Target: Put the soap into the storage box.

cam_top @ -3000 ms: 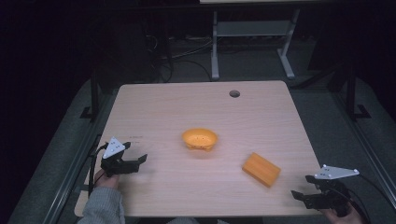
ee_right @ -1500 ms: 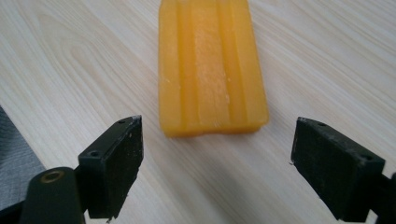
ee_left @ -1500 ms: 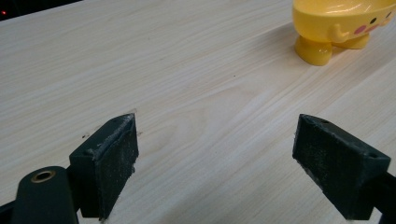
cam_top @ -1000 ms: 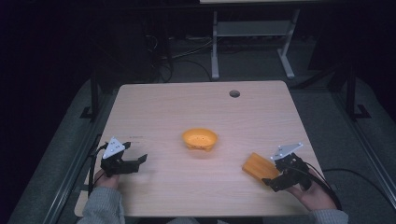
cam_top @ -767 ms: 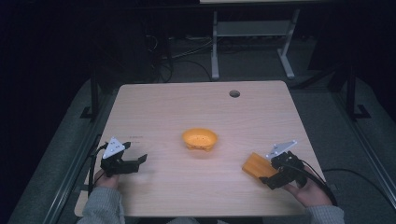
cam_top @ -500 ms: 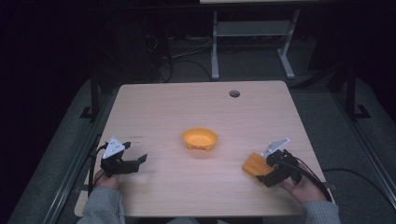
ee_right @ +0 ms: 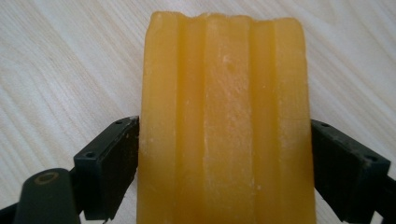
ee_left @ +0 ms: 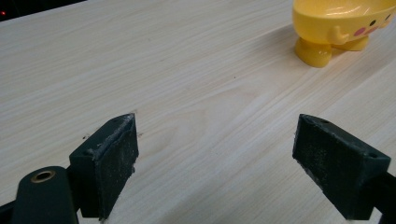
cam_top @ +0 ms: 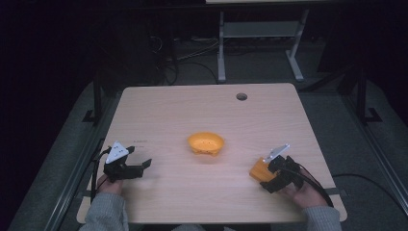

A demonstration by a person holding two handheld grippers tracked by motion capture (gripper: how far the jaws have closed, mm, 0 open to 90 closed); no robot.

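An orange ridged block [cam_top: 259, 169] [ee_right: 224, 116] lies on the wooden table [cam_top: 192, 110] at the front right. My right gripper [cam_top: 267, 174] [ee_right: 224, 163] is open and straddles the block's near end, one jaw close against each side. A yellow footed bowl [cam_top: 206, 143] [ee_left: 341, 23] with a painted face stands at the table's middle. At the front left my left gripper [cam_top: 139, 158] [ee_left: 215, 158] rests low over bare wood, open, nothing between its jaws, pointing toward the bowl.
A round cable hole [cam_top: 241, 96] sits near the table's far edge. Beyond the table stand a metal frame [cam_top: 260, 33] and loose cables on a dark floor. Bare wood lies between bowl and both grippers.
My right gripper came in from the table's front right corner and moved left up to the orange block, ending with its jaws around it. The left gripper and the bowl stayed put.
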